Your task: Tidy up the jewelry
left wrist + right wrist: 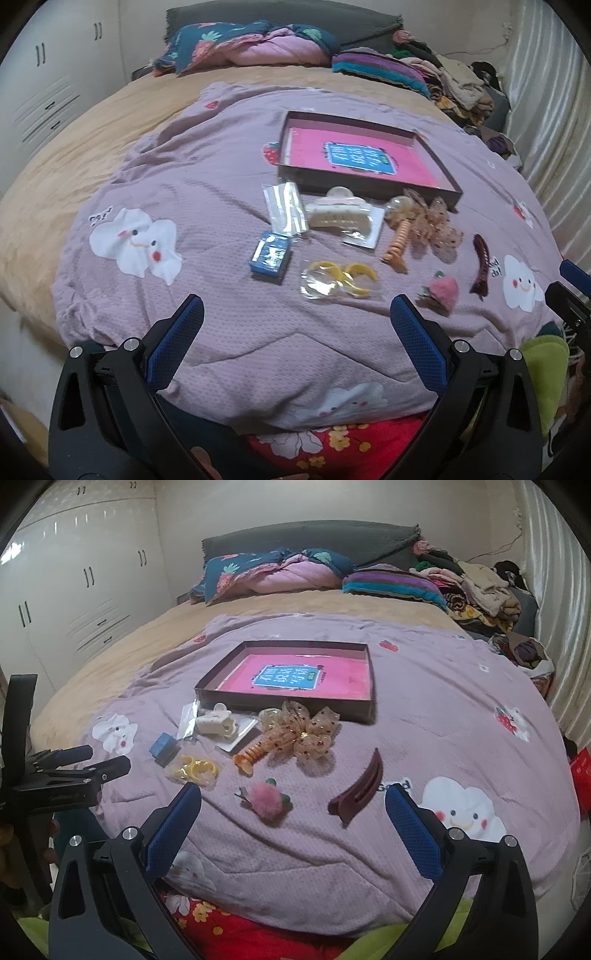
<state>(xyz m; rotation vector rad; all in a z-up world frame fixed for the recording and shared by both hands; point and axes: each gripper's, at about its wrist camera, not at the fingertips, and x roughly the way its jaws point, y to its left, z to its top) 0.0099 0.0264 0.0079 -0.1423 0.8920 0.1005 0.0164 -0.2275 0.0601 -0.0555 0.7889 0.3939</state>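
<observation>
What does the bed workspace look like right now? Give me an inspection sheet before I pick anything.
Surface: lilac blanket spread over a bed.
Job's things: shallow box, pink inside, no accessories in it; cream claw clip, orange spiral clip, sheer bow, maroon clip, pink pompom clip, bagged yellow hoops, small blue box lie loose in front of it.
Clutter: clear packets.
Grippers: left gripper and right gripper open, empty.
Cables: one on the far wall.
Surroundings: pillows, clothes pile, wardrobe.
</observation>
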